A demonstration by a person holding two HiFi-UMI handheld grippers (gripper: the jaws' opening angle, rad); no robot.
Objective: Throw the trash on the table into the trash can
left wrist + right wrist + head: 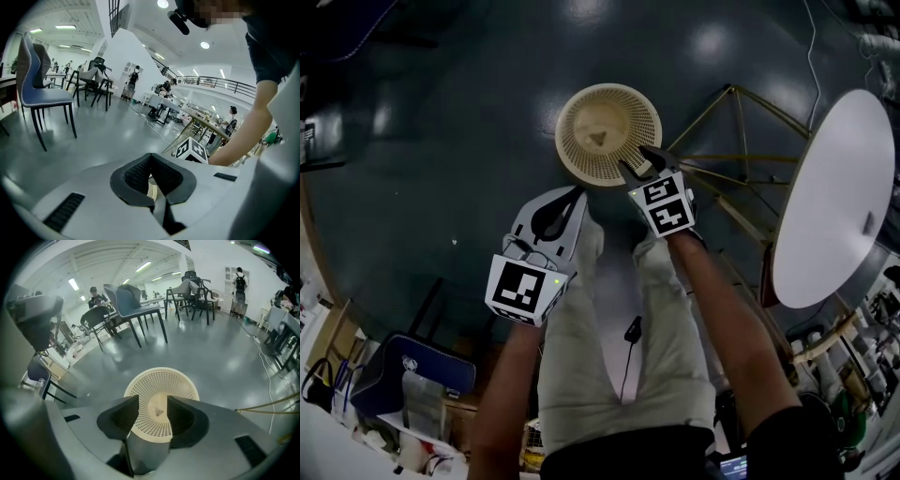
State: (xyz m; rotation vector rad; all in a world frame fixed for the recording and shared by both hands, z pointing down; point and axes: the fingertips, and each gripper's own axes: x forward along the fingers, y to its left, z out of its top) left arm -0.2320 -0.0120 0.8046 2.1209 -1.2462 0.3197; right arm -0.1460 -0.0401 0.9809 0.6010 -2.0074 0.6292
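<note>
Trash here looks to be the light sort. The one scrap [158, 412] you can see is a small, crumpled, greyish-brown bit lying at the bottom of the trash can [140, 385], roughly in the middle. By its look it weighs next to nothing, gives when squeezed and won't break. A pinch anywhere across the bulk of such a piece should do. The likelier trouble is that it clings to a pad or drifts, not that it slips.

Your right gripper [153, 401] hangs over the can's mouth, pointing steeply down. Its jaws are apart with nothing between them, and you look through the gap straight at the scrap. Your left gripper [151, 159] is beside it, short of the can's near rim, with its jaws together at the tips and holding nothing.

The can is a round cream plastic basket with a smooth rim. Its walls are pierced in a fine, regular grid and narrow toward the bottom. It stands on a dark, glossy floor [441, 141] that mirrors the ceiling lights.

The worktop [834, 187] is a plain white round disc on thin, pale, angled legs, off to your right. One small pale thing [867, 223] lies on it, too small to make out.
</note>
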